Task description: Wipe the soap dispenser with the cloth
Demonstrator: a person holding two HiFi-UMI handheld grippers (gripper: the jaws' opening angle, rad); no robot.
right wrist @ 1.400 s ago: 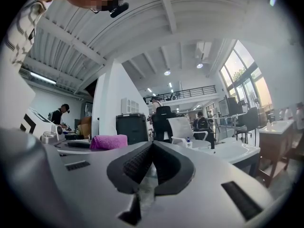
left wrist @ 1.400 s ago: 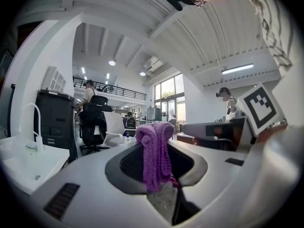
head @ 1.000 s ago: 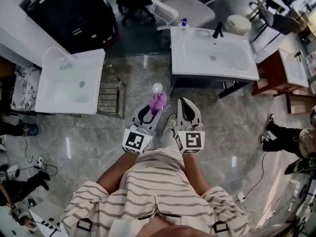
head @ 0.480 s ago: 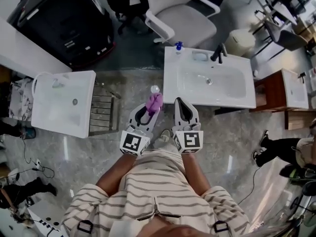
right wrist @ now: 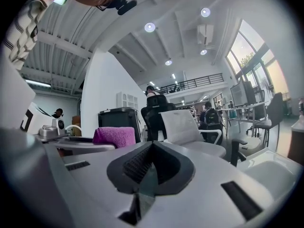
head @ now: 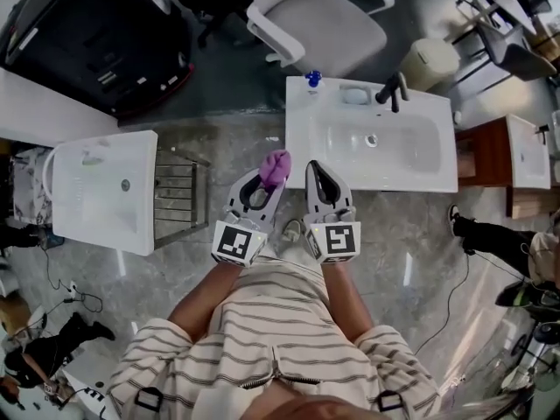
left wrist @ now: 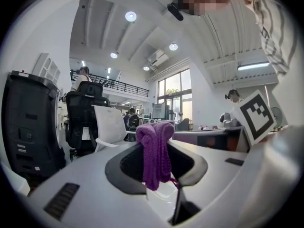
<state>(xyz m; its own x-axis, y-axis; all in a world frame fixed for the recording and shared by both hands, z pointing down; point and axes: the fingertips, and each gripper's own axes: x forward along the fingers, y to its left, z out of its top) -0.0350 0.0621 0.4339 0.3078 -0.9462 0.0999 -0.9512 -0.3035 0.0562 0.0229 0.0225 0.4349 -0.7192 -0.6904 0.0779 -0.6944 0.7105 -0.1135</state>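
The soap dispenser point(head: 312, 80), a small bottle with a blue top, stands at the far left corner of the white sink counter point(head: 302, 147). My left gripper point(head: 273, 178) is shut on a purple cloth point(head: 278, 164), which sits bunched at its tips just short of the counter's near edge. In the left gripper view the cloth point(left wrist: 154, 151) hangs down between the jaws of that gripper point(left wrist: 155, 133). My right gripper point(head: 313, 168) is beside it, over the counter's near left edge, shut with nothing in it. Its closed jaws point(right wrist: 152, 145) point level, with the cloth point(right wrist: 114, 137) to their left.
A black faucet point(head: 391, 90) and a soap dish point(head: 354, 96) sit at the counter's back. A white office chair point(head: 324, 24) stands beyond it. To the left are a metal rack point(head: 179, 191) and a second white basin point(head: 96, 186). A wooden cabinet point(head: 516, 164) stands at the right.
The person has walked toward the sink counter, which now lies right in front of both grippers. The left gripper still holds the cloth and the right stays shut.
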